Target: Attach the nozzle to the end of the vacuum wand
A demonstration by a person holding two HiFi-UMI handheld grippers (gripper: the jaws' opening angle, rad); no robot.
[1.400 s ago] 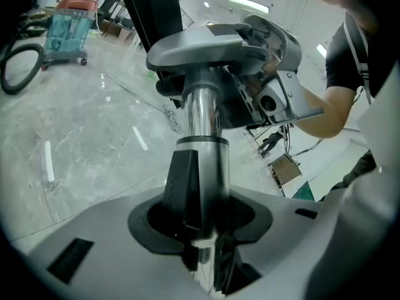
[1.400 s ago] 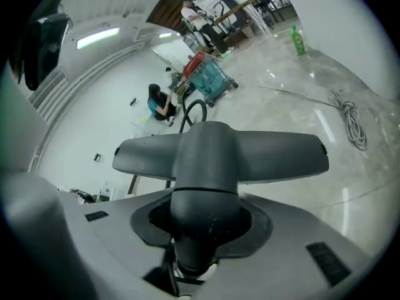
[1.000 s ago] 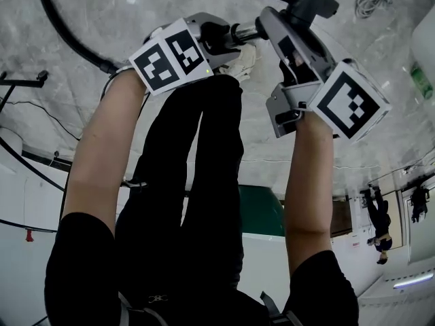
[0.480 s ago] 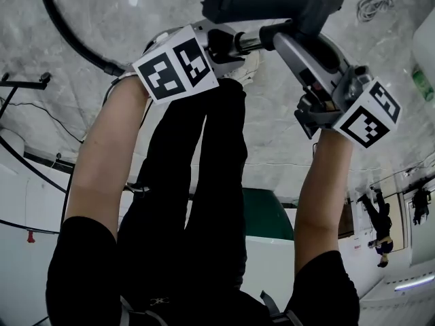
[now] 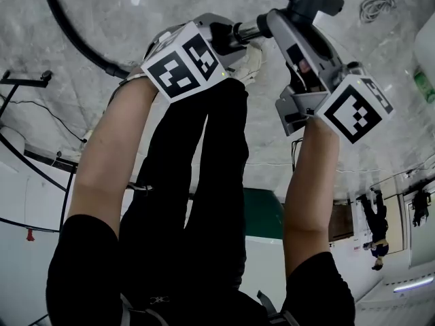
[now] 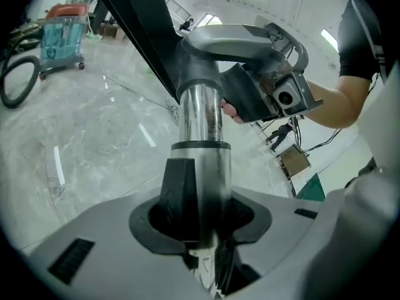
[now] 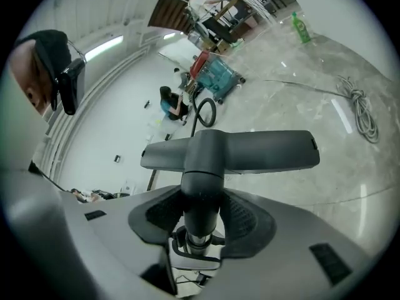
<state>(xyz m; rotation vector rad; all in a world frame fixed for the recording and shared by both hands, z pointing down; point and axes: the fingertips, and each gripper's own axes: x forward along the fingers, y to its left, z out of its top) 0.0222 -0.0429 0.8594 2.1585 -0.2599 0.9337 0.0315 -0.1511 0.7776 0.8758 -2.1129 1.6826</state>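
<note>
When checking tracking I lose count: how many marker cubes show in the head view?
2. One marker cube sits left of centre, at the end of the left forearm; the other sits at the right, at the end of the right forearm. No others show.

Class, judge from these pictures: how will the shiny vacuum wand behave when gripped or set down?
The wand is probably stiff: its metal tube runs straight, without sag. Its polished surface likely slips easily between jaws. Being round, it would probably roll if laid on the floor.
</note>
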